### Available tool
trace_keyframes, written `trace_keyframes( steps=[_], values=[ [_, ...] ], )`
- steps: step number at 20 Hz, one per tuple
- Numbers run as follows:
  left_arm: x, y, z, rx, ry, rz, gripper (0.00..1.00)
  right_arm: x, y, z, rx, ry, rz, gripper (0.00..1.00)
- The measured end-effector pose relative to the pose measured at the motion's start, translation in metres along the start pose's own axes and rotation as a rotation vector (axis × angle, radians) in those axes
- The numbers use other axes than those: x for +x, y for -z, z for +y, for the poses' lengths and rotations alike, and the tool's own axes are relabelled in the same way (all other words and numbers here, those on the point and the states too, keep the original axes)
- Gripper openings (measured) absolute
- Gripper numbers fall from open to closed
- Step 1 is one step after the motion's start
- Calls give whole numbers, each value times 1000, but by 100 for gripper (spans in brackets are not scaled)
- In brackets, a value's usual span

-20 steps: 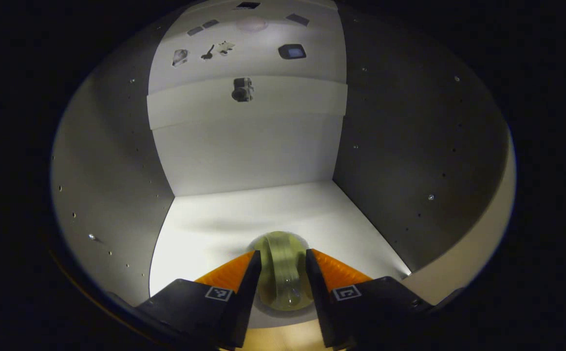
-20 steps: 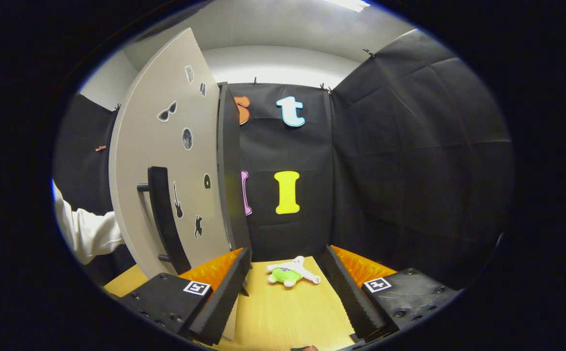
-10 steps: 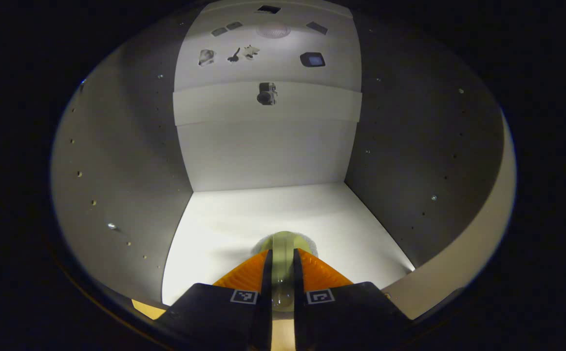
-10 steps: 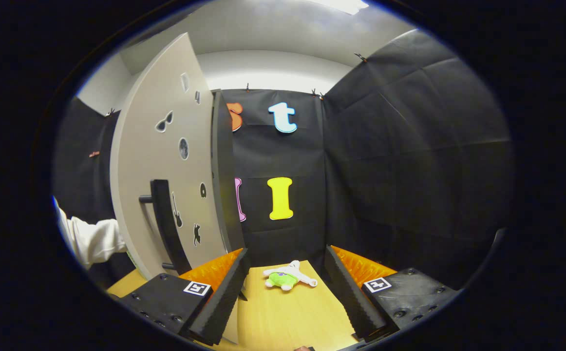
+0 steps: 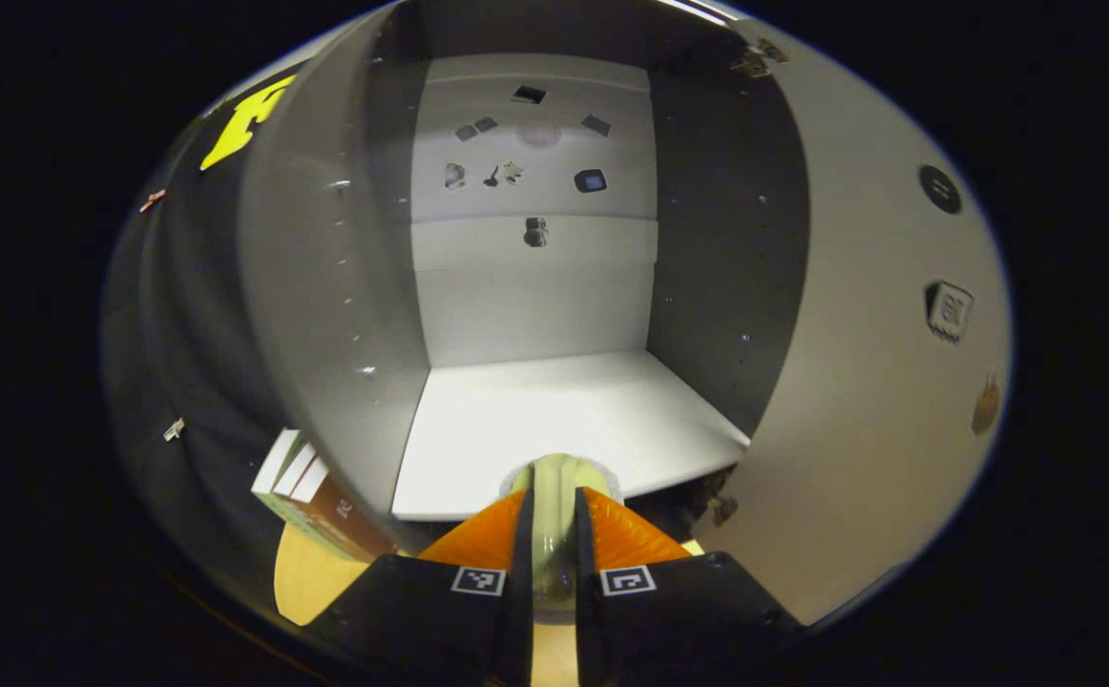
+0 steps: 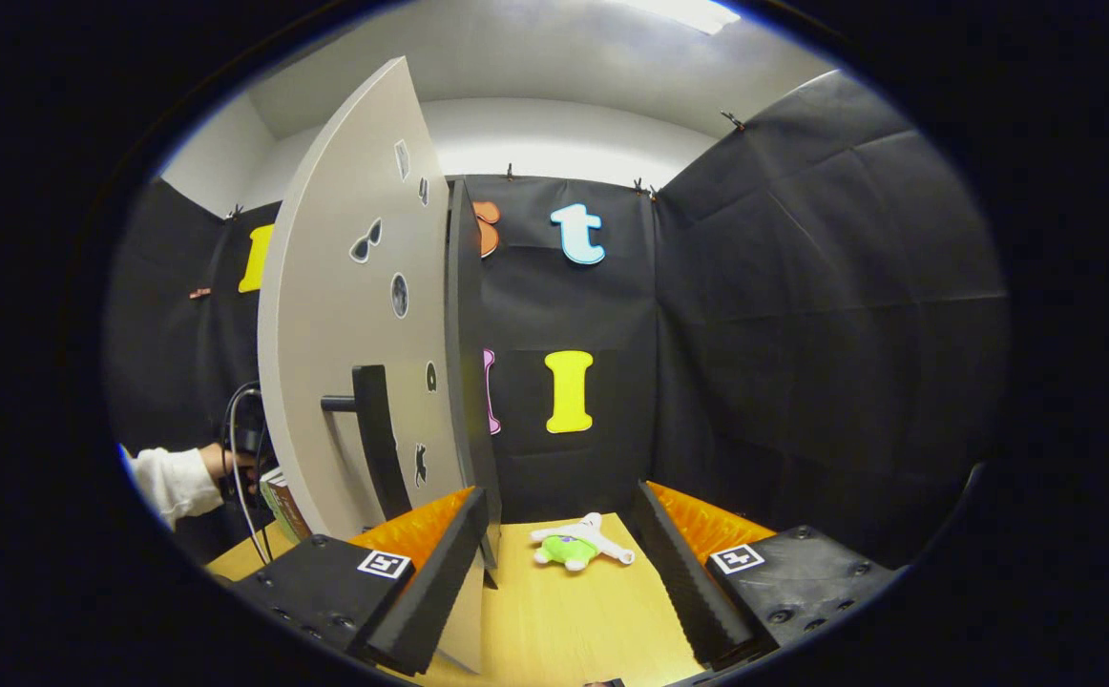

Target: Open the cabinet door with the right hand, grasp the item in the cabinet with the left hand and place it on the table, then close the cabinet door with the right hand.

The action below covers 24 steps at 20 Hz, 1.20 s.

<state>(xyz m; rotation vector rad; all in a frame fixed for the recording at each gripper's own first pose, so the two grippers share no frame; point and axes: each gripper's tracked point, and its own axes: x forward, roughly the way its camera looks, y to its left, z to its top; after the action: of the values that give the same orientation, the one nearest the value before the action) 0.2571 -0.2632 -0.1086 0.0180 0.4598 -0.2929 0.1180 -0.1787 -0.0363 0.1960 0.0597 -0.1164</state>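
A pale green round item (image 5: 555, 474) stands on edge between the fingers of my left gripper (image 5: 552, 510), which is shut on it. Gripper and item hang just in front of the front edge of the cabinet's white floor (image 5: 564, 405), outside the opening. The grey cabinet door (image 5: 884, 382) stands open on the right of the left gripper view. In the right gripper view the same door (image 6: 354, 315) rises at the left with its black handle (image 6: 379, 439) facing me. My right gripper (image 6: 562, 506) is open beside the door's edge, holding nothing.
A small green and white plush toy (image 6: 575, 547) lies on the wooden table (image 6: 564, 630) ahead of the right gripper. A box (image 5: 306, 487) leans by the cabinet's left side. A person's white sleeve (image 6: 168, 479) shows left of the door.
My left gripper went from open around the round item to shut on it, then drew back out of the cabinet with it. The right gripper stayed open near the door.
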Motion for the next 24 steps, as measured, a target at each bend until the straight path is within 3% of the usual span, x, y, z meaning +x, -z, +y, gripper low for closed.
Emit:
trace_keyframes(
  steps=[3, 9, 18, 24],
  values=[
    [-34, 43, 1, 11, -36, -12, 22, -1, -4, 2, -9, 3, -8, 98],
    [-63, 148, -22, 32, -30, 44, 22, -3, -23, 8, -71, 4, -58, 98],
    [-60, 279, -52, 45, -3, 119, 22, -2, -28, 12, -69, 16, -64, 98],
    [-48, 337, -71, 45, 32, 183, 22, 5, -29, 10, -70, 16, -68, 98]
  ],
)
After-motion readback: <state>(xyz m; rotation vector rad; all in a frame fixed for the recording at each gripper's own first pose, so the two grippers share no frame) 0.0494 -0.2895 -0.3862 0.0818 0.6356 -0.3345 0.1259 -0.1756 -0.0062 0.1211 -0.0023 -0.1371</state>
